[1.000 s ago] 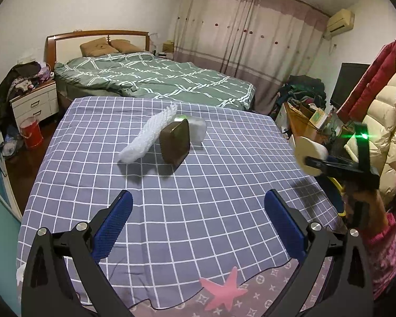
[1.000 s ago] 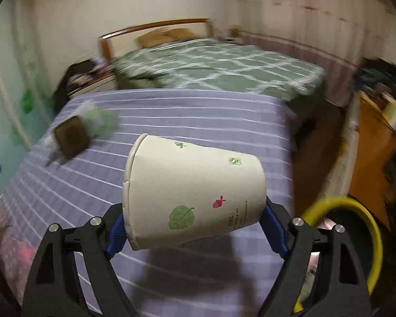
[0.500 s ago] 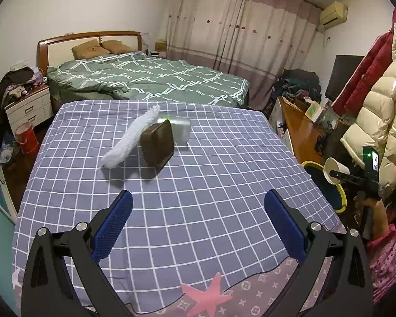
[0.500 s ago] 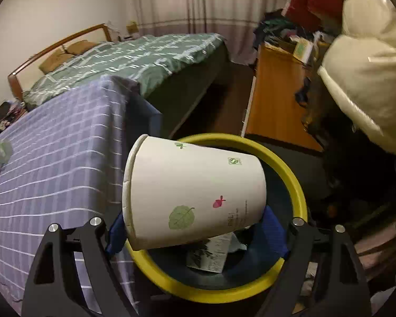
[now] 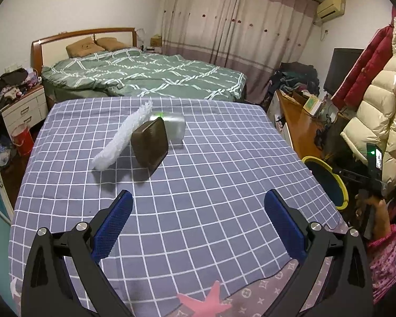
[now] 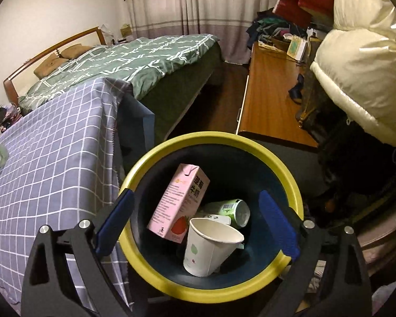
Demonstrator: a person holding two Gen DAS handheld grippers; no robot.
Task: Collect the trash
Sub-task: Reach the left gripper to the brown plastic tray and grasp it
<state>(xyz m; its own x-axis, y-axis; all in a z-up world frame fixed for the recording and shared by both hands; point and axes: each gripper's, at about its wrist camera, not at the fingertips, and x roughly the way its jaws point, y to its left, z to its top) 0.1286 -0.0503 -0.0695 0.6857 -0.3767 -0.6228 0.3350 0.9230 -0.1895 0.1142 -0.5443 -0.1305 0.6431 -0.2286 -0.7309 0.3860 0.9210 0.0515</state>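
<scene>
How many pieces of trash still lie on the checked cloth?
3, clustered at its far middle: a white fluffy strip, a brown box beside it, and a clear container just behind the box. Others may be hidden.

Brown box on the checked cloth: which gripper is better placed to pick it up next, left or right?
Left. The left gripper is open and faces the brown box across the checked cloth. The right gripper, also open, hangs over the bin.

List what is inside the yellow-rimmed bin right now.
Inside the bin: a paper cup, mouth up and tilted, a pink carton leaning behind it, and a green-labelled can on its side. Whatever lies under them is covered.
</scene>
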